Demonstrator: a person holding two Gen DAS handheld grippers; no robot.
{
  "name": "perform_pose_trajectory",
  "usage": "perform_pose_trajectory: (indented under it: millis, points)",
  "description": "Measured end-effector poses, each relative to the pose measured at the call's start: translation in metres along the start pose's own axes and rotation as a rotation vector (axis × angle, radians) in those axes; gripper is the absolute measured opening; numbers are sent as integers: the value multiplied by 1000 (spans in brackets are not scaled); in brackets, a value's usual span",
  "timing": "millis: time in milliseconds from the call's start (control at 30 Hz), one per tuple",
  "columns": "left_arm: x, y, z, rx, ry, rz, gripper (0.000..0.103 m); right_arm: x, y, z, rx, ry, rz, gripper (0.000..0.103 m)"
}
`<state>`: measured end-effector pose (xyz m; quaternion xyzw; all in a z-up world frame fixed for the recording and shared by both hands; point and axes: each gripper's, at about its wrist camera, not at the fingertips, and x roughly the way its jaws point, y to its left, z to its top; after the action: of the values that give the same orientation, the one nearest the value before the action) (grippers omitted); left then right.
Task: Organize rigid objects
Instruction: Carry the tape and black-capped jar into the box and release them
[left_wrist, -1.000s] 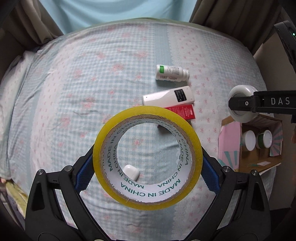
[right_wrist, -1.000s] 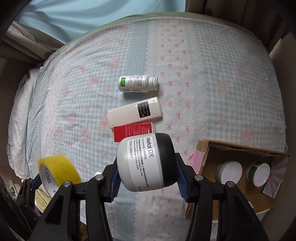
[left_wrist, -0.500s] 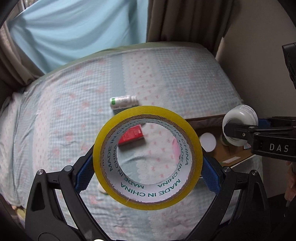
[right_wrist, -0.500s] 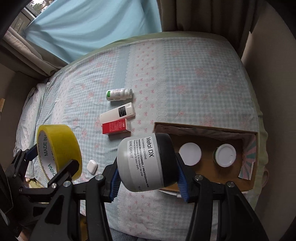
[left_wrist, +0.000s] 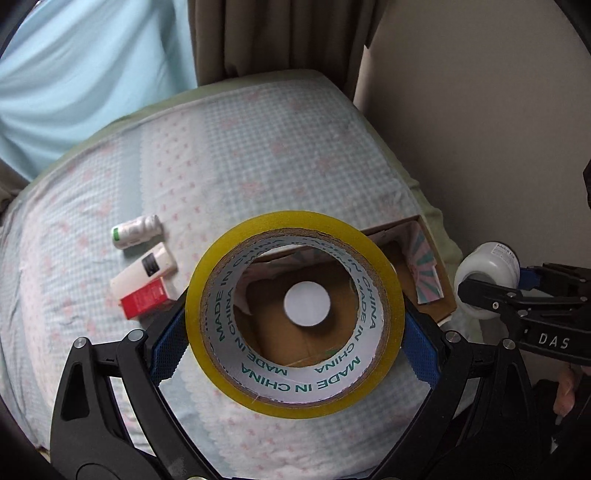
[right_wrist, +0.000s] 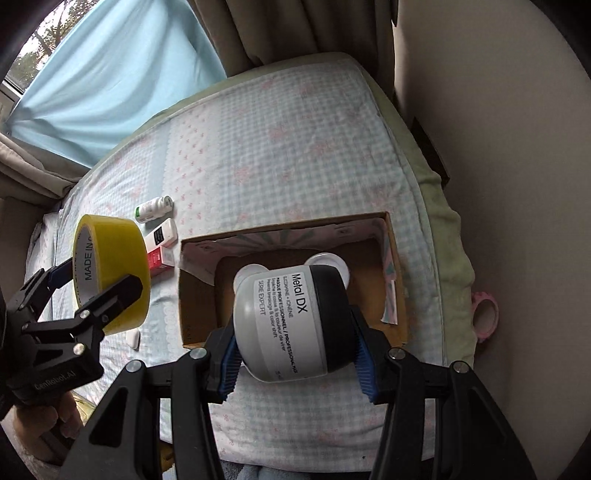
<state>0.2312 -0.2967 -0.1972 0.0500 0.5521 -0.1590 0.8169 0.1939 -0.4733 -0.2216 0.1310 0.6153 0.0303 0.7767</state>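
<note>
Both tongs are being kept closed on loads above a bed (right_wrist: 295, 155). On the left, a yellow tape roll (left_wrist: 294, 293) is being clamped across its outer rim by the left gripper (left_wrist: 294, 332), its jaws spread wide, over a cardboard box (right_wrist: 391, 236) near the bed's edge. A pill bottle (left_wrist: 136, 232), a remote (left_wrist: 144, 271) and a red box (left_wrist: 146, 298) are lying left of the cardboard box. On the right, a grey and black jar (right_wrist: 291, 323) is being squeezed on its side in the right gripper (right_wrist: 295, 363), above two white lids (right_wrist: 332, 263) inside the cardboard box.
</note>
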Motion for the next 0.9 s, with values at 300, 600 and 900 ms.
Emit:
perform_pose_trajectory:
  millis: [300, 600, 900]
  points:
    - [74, -18, 13, -2, 143, 22, 96, 62, -43, -1, 48, 81, 22, 48]
    - [141, -22, -20, -2, 285, 48, 96, 114, -64, -9, 99, 144, 31, 48]
    - [154, -20, -61, 17, 208, 123, 96, 133, -60, -20, 74, 103, 23, 48]
